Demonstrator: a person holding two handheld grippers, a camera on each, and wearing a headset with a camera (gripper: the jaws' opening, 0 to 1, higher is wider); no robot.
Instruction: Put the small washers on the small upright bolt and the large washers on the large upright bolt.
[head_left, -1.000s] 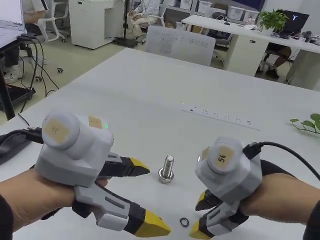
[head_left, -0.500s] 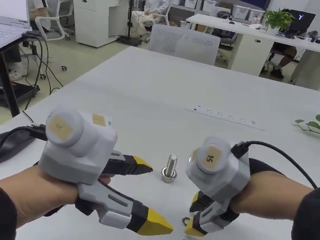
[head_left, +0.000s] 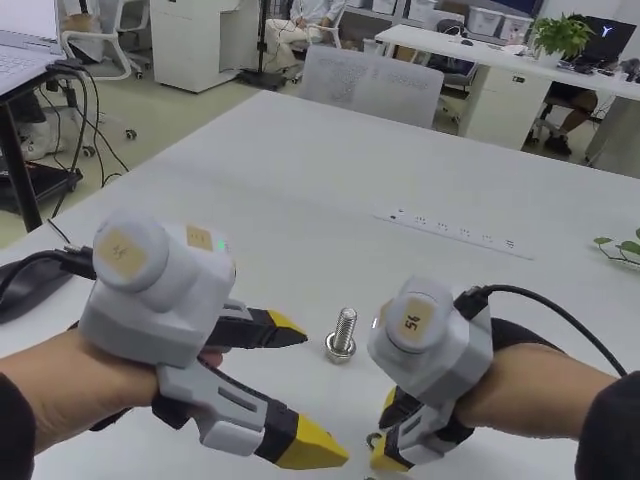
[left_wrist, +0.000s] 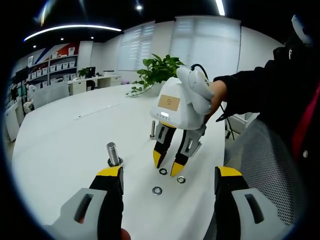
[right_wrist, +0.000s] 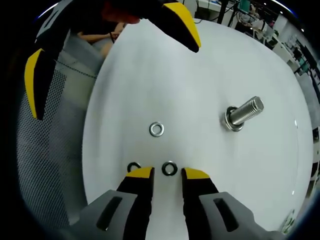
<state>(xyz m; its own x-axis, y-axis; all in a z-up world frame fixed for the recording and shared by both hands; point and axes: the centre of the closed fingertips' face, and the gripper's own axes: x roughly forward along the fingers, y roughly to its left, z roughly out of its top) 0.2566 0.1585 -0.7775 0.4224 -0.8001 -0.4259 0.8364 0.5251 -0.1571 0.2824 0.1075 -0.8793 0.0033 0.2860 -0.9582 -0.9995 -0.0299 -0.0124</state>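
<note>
- The left gripper (head_left: 303, 388) is spread wide with nothing between its yellow tips. It hangs just above the white tabletop (head_left: 300, 180), to the left of the large bolt (head_left: 341, 335).
- The right gripper (left_wrist: 167, 164) points down at the tabletop with only a narrow gap between its jaws. It has hold of nothing.
- In the right gripper view, the nearest washer (right_wrist: 169, 168) lies flat just ahead of that gap. It is not clamped.
- A second washer (right_wrist: 133, 166) lies just beside it, partly hidden behind one yellow tip of the right gripper.
- A third washer (right_wrist: 157, 129) lies flat a little farther out, apart from the other two.
- The large bolt stands upright between the two grippers in the head view. It has a ring round its foot; whether that is a washer or part of the bolt cannot be told.
- In the left gripper view, the small bolt (left_wrist: 152, 129) stands upright beyond the right gripper, farther off than the large bolt.
- A white power strip (head_left: 455, 230) lies farther back on the tabletop.
- A grey chair (head_left: 370, 88) stands at the far edge.
</note>
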